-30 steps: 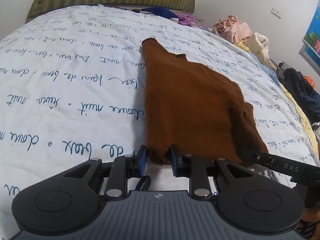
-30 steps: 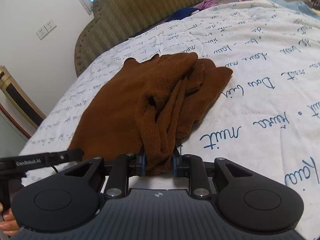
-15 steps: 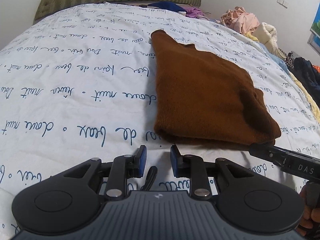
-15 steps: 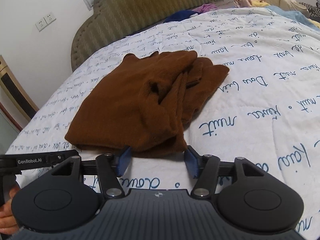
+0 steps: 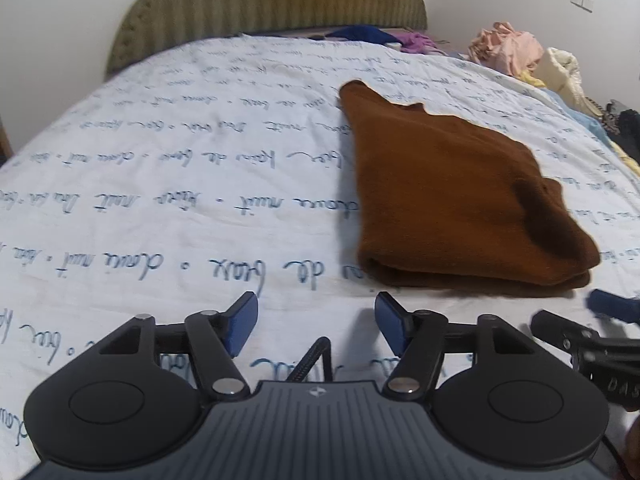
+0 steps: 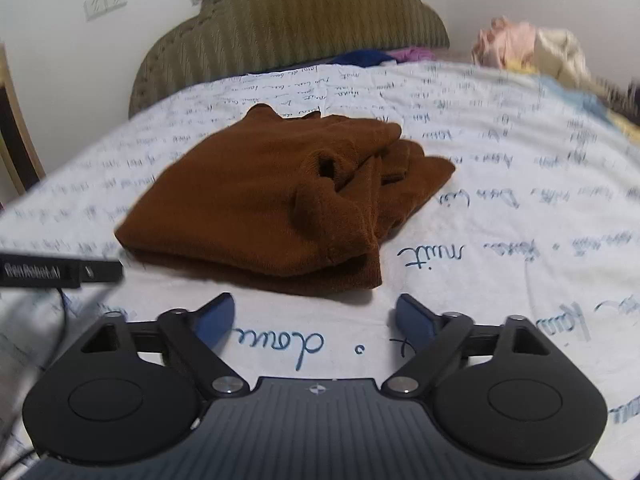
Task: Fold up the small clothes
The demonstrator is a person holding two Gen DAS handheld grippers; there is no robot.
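A second ago both grippers pinched the near edge of the sweater. The left gripper has since let go, spread its jaws wide and drawn back from the sweater. The right gripper has done likewise. The sweater now lies free, folded, its near edge flat.
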